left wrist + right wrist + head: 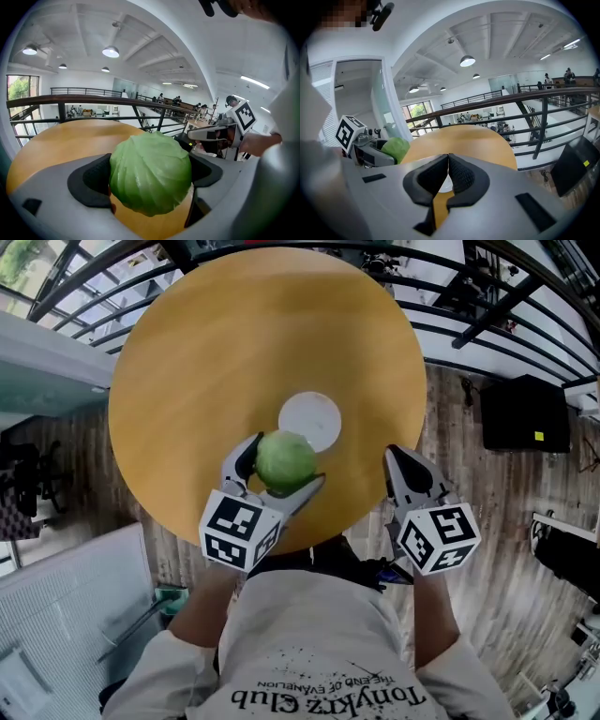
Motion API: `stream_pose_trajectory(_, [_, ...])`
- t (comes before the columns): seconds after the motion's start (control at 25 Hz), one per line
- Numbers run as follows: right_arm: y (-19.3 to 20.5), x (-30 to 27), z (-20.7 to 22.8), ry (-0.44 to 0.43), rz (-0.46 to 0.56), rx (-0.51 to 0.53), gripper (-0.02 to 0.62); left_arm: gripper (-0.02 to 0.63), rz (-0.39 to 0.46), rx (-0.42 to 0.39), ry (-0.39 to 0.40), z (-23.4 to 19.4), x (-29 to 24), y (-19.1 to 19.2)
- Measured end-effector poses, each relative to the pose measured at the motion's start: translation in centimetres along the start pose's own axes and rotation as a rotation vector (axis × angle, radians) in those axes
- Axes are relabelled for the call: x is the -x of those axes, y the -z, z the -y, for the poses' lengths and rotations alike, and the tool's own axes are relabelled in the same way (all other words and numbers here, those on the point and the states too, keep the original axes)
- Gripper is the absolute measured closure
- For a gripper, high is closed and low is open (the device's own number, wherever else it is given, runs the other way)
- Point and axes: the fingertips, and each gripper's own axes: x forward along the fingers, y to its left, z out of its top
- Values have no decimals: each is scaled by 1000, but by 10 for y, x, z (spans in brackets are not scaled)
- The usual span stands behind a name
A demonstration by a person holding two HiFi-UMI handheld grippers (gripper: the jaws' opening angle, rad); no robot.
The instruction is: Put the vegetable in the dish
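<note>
A round green cabbage [285, 461] is clamped between the two jaws of my left gripper [281, 465], held above the round wooden table [187, 381] just in front of the white dish [310, 419]. In the left gripper view the cabbage [151, 178] fills the space between the dark pads, with my left gripper [150, 180] shut on it. My right gripper [401, 462] hovers at the table's right front edge, jaws together and empty; its pads touch at my right gripper [448, 161]. The cabbage [395, 147] shows at left there.
A black railing [487, 306] runs behind the table. A black box [523, 412] stands on the wooden floor at right. A pale cabinet [75, 615] stands at lower left. The person's white shirt [319, 652] fills the bottom.
</note>
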Motion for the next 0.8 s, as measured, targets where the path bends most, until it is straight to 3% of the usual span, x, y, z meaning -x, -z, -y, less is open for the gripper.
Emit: stream_pose_trajectory(0.8, [23,-52,21,-22,-56,-51,571,110,-117,10,-22,-38,-71,31])
